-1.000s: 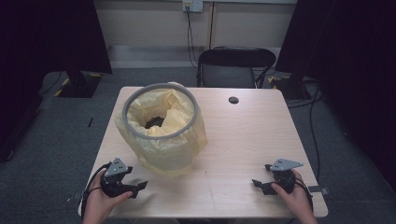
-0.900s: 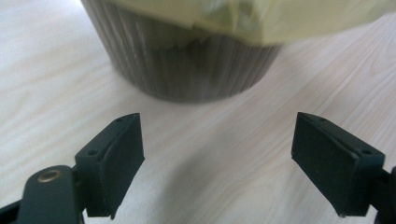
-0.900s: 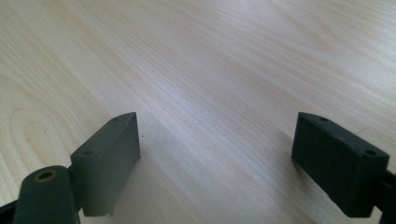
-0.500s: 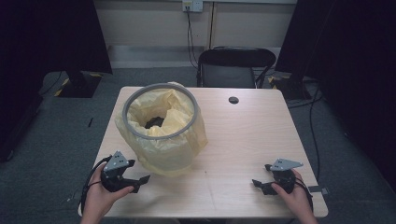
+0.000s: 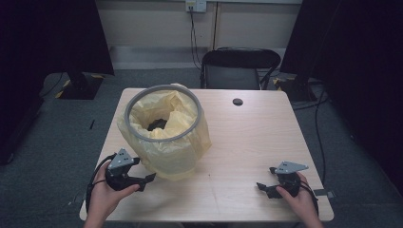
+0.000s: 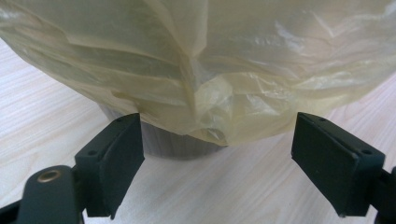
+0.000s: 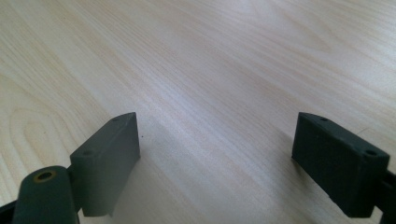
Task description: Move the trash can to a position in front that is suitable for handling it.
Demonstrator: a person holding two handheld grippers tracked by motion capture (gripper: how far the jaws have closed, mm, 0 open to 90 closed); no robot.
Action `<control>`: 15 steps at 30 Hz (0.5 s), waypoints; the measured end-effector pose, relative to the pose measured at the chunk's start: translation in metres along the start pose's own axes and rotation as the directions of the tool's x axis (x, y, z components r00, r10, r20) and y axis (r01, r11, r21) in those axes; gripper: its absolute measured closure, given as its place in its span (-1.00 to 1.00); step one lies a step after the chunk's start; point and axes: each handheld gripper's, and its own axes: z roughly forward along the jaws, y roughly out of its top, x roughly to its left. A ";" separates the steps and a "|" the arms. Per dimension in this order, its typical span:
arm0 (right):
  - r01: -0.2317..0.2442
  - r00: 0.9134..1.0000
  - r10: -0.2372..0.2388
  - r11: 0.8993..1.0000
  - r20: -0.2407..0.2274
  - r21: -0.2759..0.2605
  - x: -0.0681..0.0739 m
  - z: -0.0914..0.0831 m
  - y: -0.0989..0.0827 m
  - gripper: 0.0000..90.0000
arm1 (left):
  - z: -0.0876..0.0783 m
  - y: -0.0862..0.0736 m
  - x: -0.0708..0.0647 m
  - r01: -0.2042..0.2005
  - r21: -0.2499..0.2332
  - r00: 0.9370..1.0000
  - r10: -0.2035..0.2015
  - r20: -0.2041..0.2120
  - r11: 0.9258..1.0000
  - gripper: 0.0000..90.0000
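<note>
A pale wood table (image 5: 247, 142) fills the middle of the high view, standing on grey carpet (image 5: 57, 137). At upper centre a black chair (image 5: 237, 69) sits behind the table, below a cream wall with a socket (image 5: 196, 4); dark curtains (image 5: 52, 33) hang at both upper corners. A small black grommet (image 5: 237, 101) lies near the table's far edge. The grey bin (image 5: 161, 123) lined with a yellow bag (image 6: 210, 70) stands left of centre. The left gripper (image 5: 145, 179), at lower left, points at the bag's hem, jaws wide apart, just short of it. The right gripper (image 5: 262, 187), at lower right, rests over bare wood, jaws apart.
</note>
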 end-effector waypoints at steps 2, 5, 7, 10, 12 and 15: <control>0.000 1.000 0.000 1.000 0.000 0.000 0.000 0.000 0.000 -0.68 | 0.002 0.002 -0.001 0.003 0.004 1.000 -0.003 0.004 1.000 -0.63; 0.000 1.000 0.000 1.000 -0.001 0.000 0.000 0.000 0.000 -0.68 | 0.005 0.004 -0.002 -0.006 0.001 1.000 0.006 -0.007 1.000 -0.63; 0.000 1.000 0.000 1.000 0.000 0.000 0.000 0.000 0.000 -0.68 | 0.007 0.006 -0.002 -0.002 -0.014 1.000 0.002 -0.013 1.000 -0.63; 0.000 1.000 0.000 1.000 0.000 0.000 0.000 0.000 0.000 -0.68 | 0.009 0.007 -0.003 0.006 -0.009 0.999 -0.006 -0.035 1.000 -0.65; 0.000 1.000 0.000 1.000 0.000 0.000 0.000 0.000 0.000 -0.68 | 0.009 0.007 -0.002 0.014 -0.014 0.999 -0.014 -0.045 1.000 -0.65; 0.000 1.000 0.000 1.000 0.000 0.000 0.000 0.000 0.000 -0.68 | 0.010 0.008 -0.002 0.022 -0.017 0.998 -0.023 -0.060 1.000 -0.66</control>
